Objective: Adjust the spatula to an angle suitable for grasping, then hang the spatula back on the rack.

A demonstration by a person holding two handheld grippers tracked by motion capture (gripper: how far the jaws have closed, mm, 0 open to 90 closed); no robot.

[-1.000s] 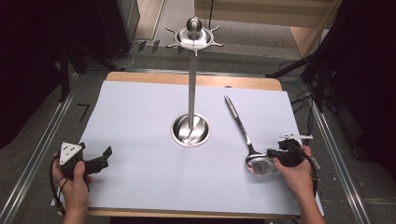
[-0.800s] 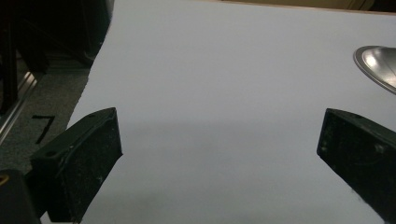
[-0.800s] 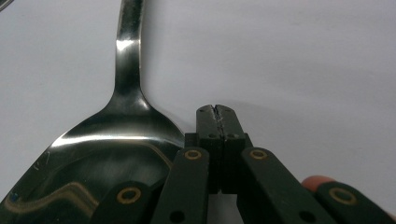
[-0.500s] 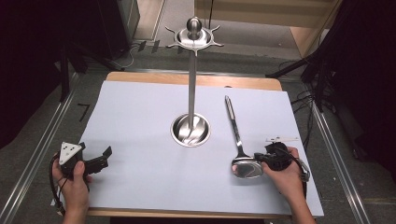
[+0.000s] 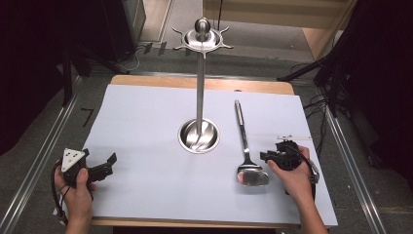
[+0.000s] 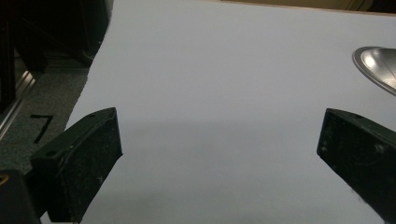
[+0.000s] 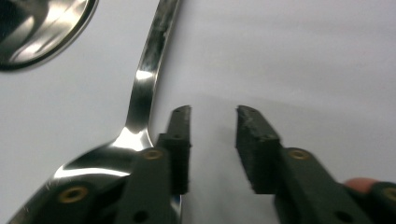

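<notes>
A long steel spoon (image 5: 244, 141) lies flat on the white tabletop (image 5: 146, 117), bowl toward me and handle pointing away. In the right gripper view the spoon (image 7: 144, 79) runs along the left jaw's outer side. My right gripper (image 5: 266, 157) sits just right of the spoon's bowl; its jaws have just been opening and stand apart with only bare table between them (image 7: 212, 114). A steel hook stand (image 5: 200, 87) rises from a round base at the table's middle. My left gripper (image 5: 100, 160) rests open at the near left, nothing between its jaws (image 6: 219, 123).
The stand's dished base (image 6: 378, 65) shows at the right edge of the left gripper view and at the top left of the right gripper view (image 7: 37, 28). Metal rails (image 5: 44, 156) run along both sides of the table. Dark equipment and cables lie at the far right (image 5: 336, 83).
The right gripper moved left with the spoon's bowl, swinging the spoon nearly straight, then its jaws parted beside the bowl. The left gripper kept still.
</notes>
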